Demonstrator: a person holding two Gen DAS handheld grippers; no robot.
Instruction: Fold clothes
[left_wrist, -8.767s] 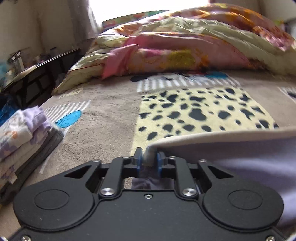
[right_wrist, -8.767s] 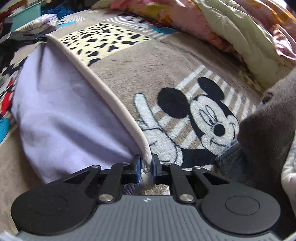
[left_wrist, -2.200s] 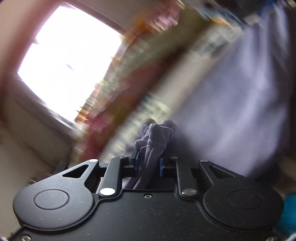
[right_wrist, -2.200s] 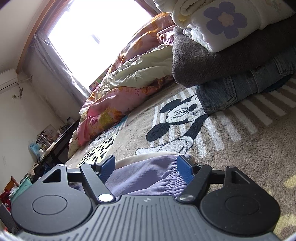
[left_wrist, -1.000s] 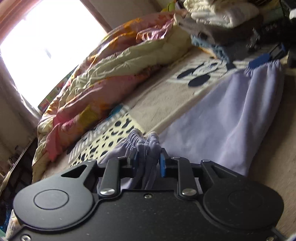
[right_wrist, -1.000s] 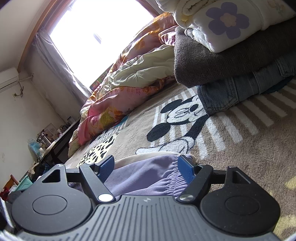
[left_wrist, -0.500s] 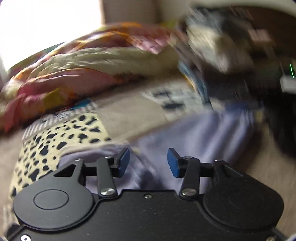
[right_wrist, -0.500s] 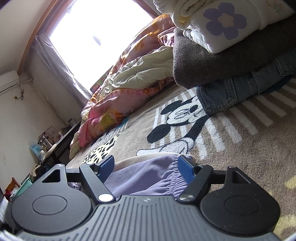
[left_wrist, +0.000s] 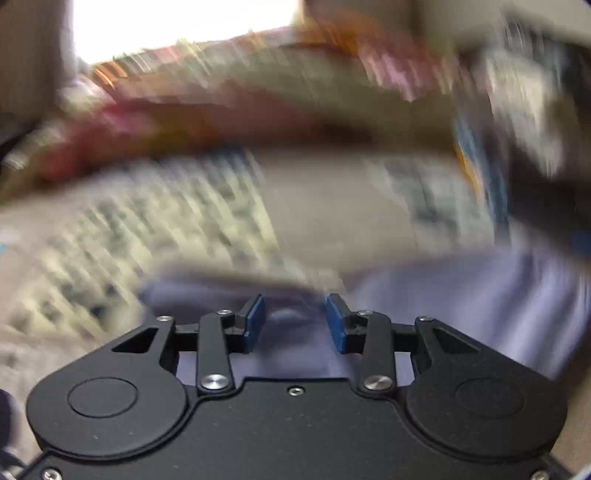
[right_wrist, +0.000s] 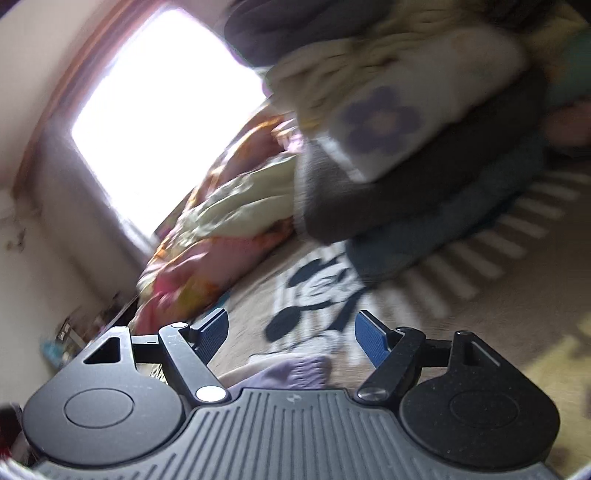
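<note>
On the blanket (left_wrist: 340, 206) lies the lilac garment (left_wrist: 480, 306), spread flat under and ahead of the left gripper (left_wrist: 295, 320); its gathered end (right_wrist: 295, 369) shows just below the right gripper (right_wrist: 291, 332). Both grippers have jaws spread, pinching nothing, and both views are motion-blurred, so fold edges can't be read. Judging by that: garment laid out and released, at most one fold in, remaining folds plus transfer to the folded stack (right_wrist: 406, 147) at the blanket's far right not yet done.

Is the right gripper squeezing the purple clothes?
No, the right gripper is wide open, and the purple clothes lie loose below its blue pads.
</note>
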